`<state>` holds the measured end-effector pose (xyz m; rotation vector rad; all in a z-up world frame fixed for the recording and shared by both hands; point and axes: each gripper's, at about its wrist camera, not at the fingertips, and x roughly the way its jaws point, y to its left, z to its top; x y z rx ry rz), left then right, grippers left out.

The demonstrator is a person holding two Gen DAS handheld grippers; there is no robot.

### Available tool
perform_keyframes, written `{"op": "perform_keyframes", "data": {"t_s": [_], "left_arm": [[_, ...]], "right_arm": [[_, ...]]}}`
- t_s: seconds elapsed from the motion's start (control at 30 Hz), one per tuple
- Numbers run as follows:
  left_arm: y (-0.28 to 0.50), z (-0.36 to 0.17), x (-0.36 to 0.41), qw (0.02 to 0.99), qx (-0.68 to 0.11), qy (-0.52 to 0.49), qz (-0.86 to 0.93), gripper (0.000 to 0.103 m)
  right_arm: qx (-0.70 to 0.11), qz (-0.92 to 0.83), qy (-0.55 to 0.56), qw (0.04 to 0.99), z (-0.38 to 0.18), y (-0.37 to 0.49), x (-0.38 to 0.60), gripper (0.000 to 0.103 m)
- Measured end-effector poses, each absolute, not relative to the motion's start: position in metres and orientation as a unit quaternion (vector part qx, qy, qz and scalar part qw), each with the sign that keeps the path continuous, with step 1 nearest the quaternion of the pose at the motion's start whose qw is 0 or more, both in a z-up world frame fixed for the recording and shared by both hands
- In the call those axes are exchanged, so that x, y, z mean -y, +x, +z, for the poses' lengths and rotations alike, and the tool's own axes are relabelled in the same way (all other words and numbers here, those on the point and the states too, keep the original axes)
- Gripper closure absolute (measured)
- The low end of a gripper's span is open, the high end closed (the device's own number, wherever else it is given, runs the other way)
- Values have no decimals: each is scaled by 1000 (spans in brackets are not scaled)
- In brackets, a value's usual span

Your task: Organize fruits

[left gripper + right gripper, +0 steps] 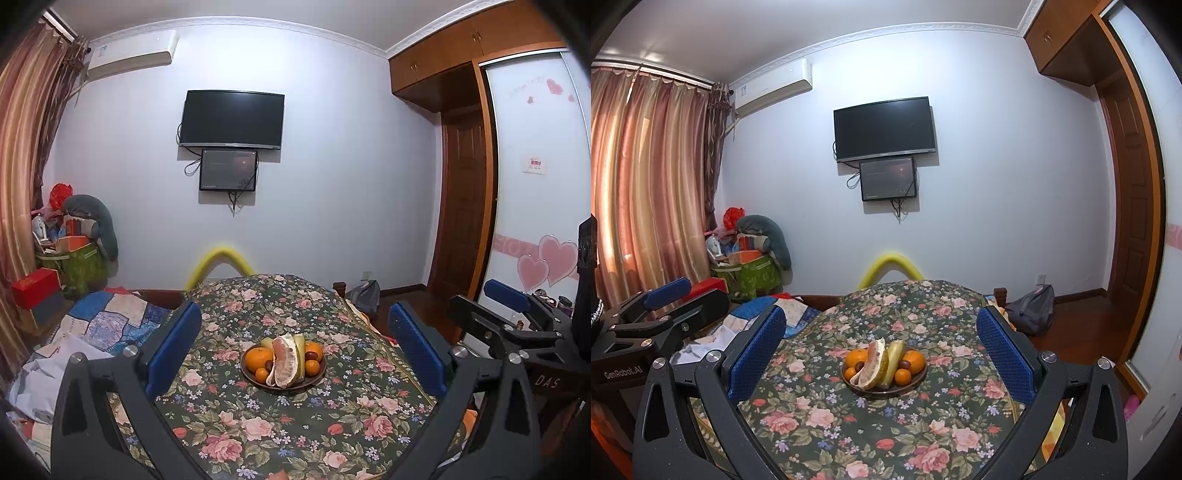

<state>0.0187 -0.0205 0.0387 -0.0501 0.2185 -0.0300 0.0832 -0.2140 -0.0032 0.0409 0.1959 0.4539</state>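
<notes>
The brown plate (258, 382) rests on the floral tablecloth (258, 435), carrying oranges (258, 357), a peeled pomelo wedge (284, 363) and dark red fruits (312, 355). Your left gripper (293, 347) hovers short of the plate, its 2 blue pads (173, 347) spread wide and holding nothing; the plate shows between them. Your right gripper (881, 350) does likewise, fingers (1004, 354) apart and empty, the plate (884, 389) ahead and well clear. Beyond the plate, a television (884, 129) hangs on the wall.
</notes>
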Motion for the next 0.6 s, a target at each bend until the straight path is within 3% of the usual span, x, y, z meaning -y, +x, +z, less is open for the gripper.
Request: {"op": "perform_keyframes", "data": {"t_s": [0.6], "left_arm": [[24, 33, 20, 993, -118, -26, -18, 0]], "right_arm": [[-104, 222, 20, 969, -8, 90, 214, 0]]}}
